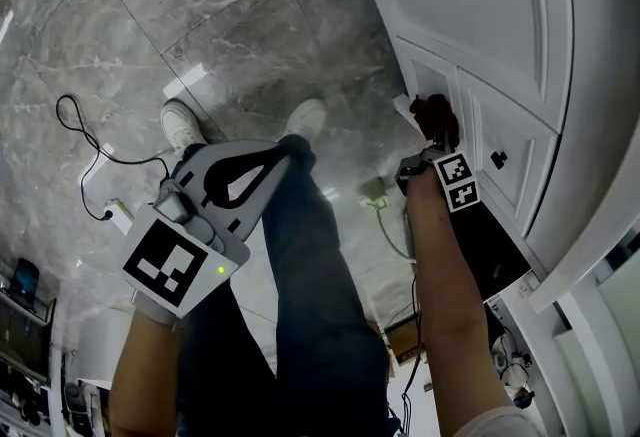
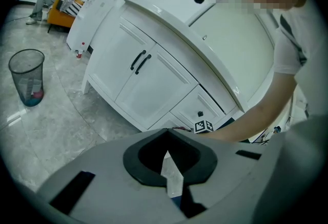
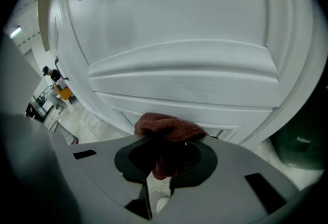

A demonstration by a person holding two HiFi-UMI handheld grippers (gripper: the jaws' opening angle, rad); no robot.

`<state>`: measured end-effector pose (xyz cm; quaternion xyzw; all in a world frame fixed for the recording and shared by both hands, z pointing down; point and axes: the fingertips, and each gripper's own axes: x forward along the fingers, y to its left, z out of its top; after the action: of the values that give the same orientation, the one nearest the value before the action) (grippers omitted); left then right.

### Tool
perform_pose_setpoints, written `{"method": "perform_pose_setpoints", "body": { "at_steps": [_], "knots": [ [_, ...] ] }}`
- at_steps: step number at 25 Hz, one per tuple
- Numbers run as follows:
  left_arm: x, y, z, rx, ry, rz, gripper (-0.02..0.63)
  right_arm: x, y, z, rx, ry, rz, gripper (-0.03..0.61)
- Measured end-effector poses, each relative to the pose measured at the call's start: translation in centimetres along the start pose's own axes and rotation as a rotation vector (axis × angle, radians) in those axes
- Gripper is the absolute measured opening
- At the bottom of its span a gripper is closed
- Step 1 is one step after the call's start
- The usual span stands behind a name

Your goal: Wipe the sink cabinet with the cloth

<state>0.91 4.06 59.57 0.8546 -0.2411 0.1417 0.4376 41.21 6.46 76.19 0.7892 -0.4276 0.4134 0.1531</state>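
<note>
The white sink cabinet (image 1: 500, 45) fills the right of the head view. My right gripper (image 1: 437, 130) is held low against its front, shut on a dark red cloth (image 1: 437, 113). In the right gripper view the cloth (image 3: 169, 128) bunches out between the jaws of that gripper (image 3: 166, 138) and sits against the moulded panel of the cabinet (image 3: 179, 38). My left gripper (image 1: 283, 153) hangs shut and empty over the floor, away from the cabinet. In its own view the left gripper (image 2: 166, 133) faces the cabinet (image 2: 138, 89) from a distance.
A black knob (image 1: 498, 159) sits on a drawer beside the cloth. Cables (image 1: 80, 135) and a power strip (image 1: 118, 215) lie on the marble floor at the left. A mesh waste bin (image 2: 26, 77) stands on the floor. My shoes (image 1: 180, 123) show below.
</note>
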Motion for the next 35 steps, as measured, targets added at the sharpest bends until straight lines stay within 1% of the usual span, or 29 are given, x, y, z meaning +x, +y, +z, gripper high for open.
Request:
{"method": "perform_pose_setpoints", "body": {
  "at_steps": [2, 6, 9, 12, 16, 22, 26, 32, 35],
  "knots": [
    [-0.4, 0.5, 0.2, -0.011, -0.008, -0.001, 0.009, 0.4, 1.8, 0.3, -0.032, 0.001, 0.026, 0.069],
    [-1.4, 1.9, 0.3, -0.044, -0.030, 0.014, 0.009, 1.4, 5.8, 0.9, -0.052, -0.007, 0.080, 0.070],
    [-2.1, 3.0, 0.1, -0.066, -0.042, 0.028, 0.009, 2.3, 7.6, 1.0, -0.026, -0.004, 0.068, 0.071],
    [-2.6, 3.9, -0.2, -0.080, -0.045, 0.038, 0.009, 2.8, 8.1, 0.9, -0.033, -0.009, 0.054, 0.071],
    [-3.2, 4.8, -0.2, -0.083, -0.050, 0.055, 0.009, 3.7, 8.6, 0.8, -0.061, 0.005, 0.063, 0.071],
    [-2.6, 6.3, -0.5, -0.080, -0.044, 0.074, 0.009, 5.7, 8.8, -0.5, -0.072, 0.017, 0.079, 0.071],
    [-1.7, 6.5, -1.1, -0.063, -0.026, 0.083, 0.009, 7.4, 8.7, -1.8, -0.090, 0.042, 0.088, 0.071],
    [-0.3, 6.6, -1.6, -0.066, -0.021, 0.113, 0.009, 10.2, 8.7, -3.8, -0.097, 0.068, 0.098, 0.071],
    [0.7, 6.2, -1.8, -0.050, -0.012, 0.115, 0.009, 11.2, 8.7, -4.7, -0.095, 0.056, 0.119, 0.071]
  ]
}}
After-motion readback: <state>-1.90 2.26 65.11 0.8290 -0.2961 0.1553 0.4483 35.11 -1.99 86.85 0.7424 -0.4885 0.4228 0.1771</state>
